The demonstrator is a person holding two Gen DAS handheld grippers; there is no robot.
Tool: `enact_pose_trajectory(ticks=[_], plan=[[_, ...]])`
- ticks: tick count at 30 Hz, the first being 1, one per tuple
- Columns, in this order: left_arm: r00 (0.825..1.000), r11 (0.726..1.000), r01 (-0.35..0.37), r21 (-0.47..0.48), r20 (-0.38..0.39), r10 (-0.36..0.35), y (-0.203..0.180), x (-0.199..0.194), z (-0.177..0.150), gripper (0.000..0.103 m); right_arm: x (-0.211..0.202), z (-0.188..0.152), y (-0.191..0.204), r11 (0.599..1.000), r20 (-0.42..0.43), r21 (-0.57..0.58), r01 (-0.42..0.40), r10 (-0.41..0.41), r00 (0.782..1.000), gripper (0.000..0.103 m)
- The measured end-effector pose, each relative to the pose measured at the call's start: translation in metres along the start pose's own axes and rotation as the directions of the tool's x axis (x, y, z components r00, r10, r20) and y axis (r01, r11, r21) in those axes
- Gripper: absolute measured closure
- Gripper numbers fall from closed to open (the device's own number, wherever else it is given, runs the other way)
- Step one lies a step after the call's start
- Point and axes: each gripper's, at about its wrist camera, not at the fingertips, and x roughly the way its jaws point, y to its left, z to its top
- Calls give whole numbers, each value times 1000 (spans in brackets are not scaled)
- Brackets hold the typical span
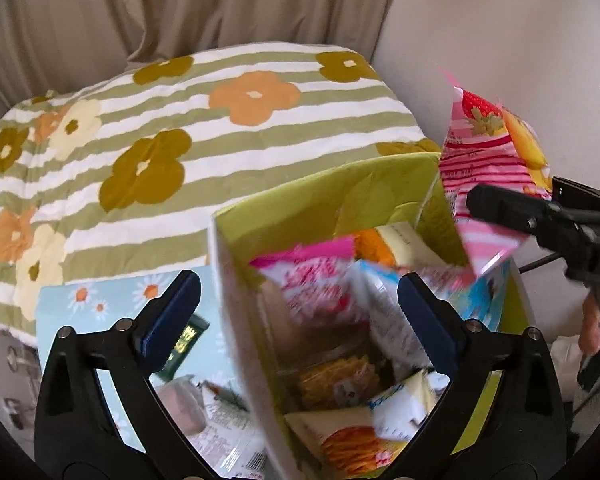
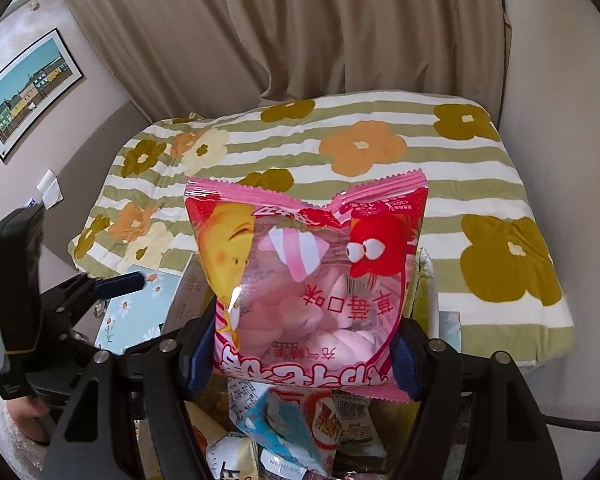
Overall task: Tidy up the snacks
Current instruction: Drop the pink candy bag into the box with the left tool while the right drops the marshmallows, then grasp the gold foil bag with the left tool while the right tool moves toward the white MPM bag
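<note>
A lime-green box [image 1: 340,192] stands open-topped beside the bed, holding several snack packets, among them a pink one [image 1: 312,280] and an orange-printed one [image 1: 348,448]. My left gripper [image 1: 299,294] hovers open over the box, its jaws astride the left wall and pressing on nothing. My right gripper [image 2: 303,354] is shut on the lower sides of a pink strawberry marshmallow bag [image 2: 308,272] and holds it upright above the packets [image 2: 284,420] in the box. From the left wrist view that bag [image 1: 480,152] hangs over the box's far right corner.
A green-striped floral quilt [image 1: 220,120] covers the bed behind the box. A light-blue daisy-print box [image 1: 100,296] with more packets sits left of the green box. Beige curtains hang behind, a framed picture [image 2: 28,88] is on the left wall, and a fuzzy sleeve [image 2: 8,436] shows low left.
</note>
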Motion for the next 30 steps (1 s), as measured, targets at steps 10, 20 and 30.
enact_pose_trajectory(ticks=[10, 20, 30], plan=[[1000, 993, 7, -121, 30, -4, 43, -30, -28, 5, 8, 13, 24, 998, -10, -58, -1, 0, 1000, 34], [999, 990, -22, -138, 41, 28, 48, -51, -50, 5, 0, 4, 42, 994, 59, -96, 45, -39, 997, 1], [996, 980, -64, -187, 55, 76, 55, -81, -89, 5, -28, -26, 38, 990, 74, -121, 69, -60, 995, 1]])
